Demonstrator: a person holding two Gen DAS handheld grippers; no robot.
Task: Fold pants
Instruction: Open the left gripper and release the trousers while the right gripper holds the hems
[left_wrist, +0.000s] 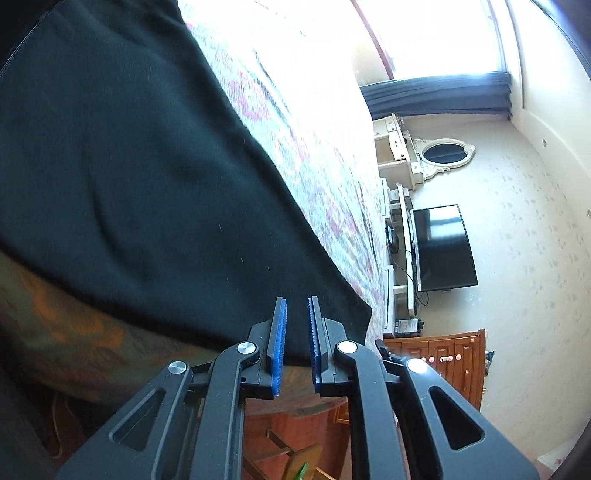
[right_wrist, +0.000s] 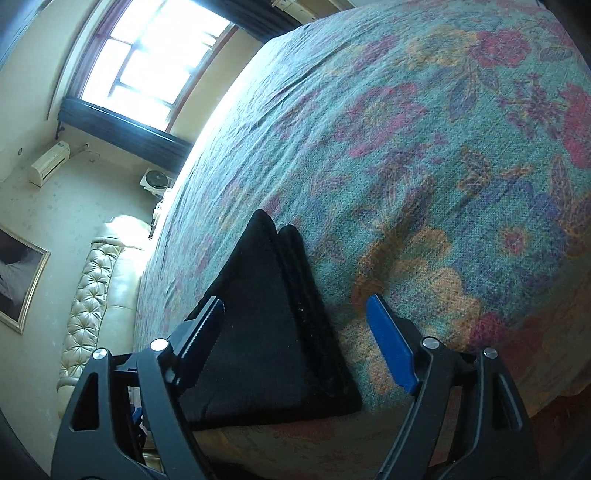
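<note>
**Black pants on floral bed, both claws apart**

Left gripper (left_wrist: 296, 345) jaws narrowly apart, straddling the near corner edge of black pants (left_wrist: 129, 184), not clamped. Right gripper (right_wrist: 295, 343) jaws wide apart, gripping nothing, over the folded pants end (right_wrist: 266, 332). Pants flat on floral bedspread (right_wrist: 424, 166) near its edge. Farther off: TV (left_wrist: 441, 247), oval mirror (left_wrist: 443, 152), window (right_wrist: 147, 62), tufted headboard (right_wrist: 92, 295).
</note>
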